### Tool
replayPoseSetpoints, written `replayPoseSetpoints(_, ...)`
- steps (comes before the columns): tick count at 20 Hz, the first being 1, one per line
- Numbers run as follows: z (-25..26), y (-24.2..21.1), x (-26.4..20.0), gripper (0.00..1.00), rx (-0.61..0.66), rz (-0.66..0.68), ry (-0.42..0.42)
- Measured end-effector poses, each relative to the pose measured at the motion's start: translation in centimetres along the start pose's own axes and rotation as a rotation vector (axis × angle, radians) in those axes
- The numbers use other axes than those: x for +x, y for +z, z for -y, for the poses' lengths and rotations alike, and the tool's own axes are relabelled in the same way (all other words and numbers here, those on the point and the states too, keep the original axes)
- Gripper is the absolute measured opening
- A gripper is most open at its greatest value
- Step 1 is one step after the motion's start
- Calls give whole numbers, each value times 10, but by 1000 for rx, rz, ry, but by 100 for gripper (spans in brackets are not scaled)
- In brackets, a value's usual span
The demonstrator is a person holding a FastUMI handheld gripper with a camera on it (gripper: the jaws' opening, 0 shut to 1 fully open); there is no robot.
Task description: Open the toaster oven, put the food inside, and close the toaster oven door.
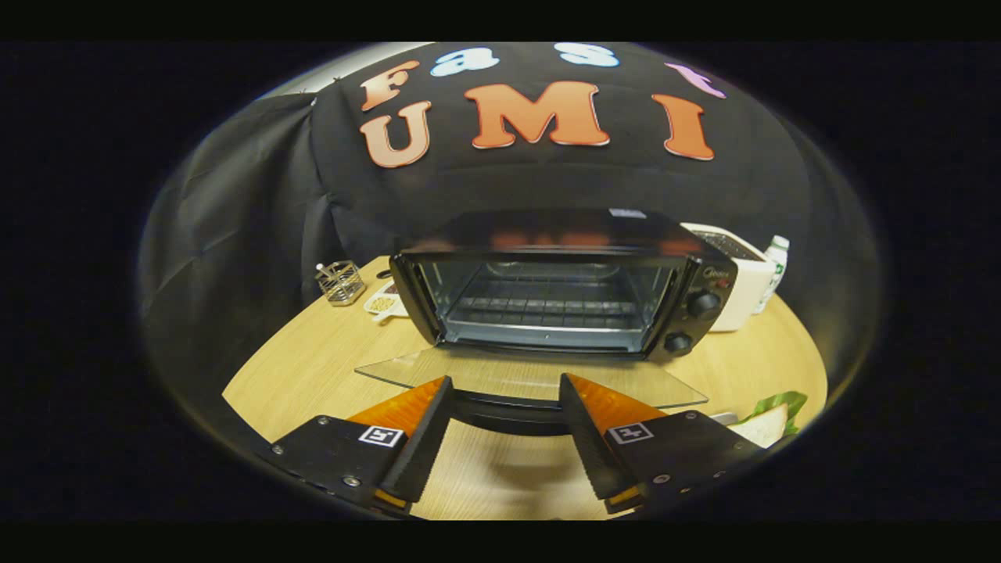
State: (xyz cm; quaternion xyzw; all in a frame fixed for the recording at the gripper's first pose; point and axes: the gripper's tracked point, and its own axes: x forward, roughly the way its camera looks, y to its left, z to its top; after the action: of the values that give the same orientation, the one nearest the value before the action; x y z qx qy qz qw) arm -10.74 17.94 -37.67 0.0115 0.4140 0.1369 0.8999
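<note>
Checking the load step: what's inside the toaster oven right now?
Toaster oven, door dropped open: a bare wire rack, no food on it. Floor beneath the rack is too dim to tell. Open tongs straddle the door handle.

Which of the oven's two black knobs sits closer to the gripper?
The lower knob, below the upper knob; gripper open at the door handle.

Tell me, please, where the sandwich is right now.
The sandwich lies on the wooden table, just right of the open gripper, before the toaster oven.
</note>
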Motion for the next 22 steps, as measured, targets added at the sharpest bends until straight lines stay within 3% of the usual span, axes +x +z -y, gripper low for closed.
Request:
replayPoseSetpoints(16, 4, -69, 22, 80, -79, -164, -8)
replayPoseSetpoints(22, 6, -67, 23, 80, -68, -184, -5)
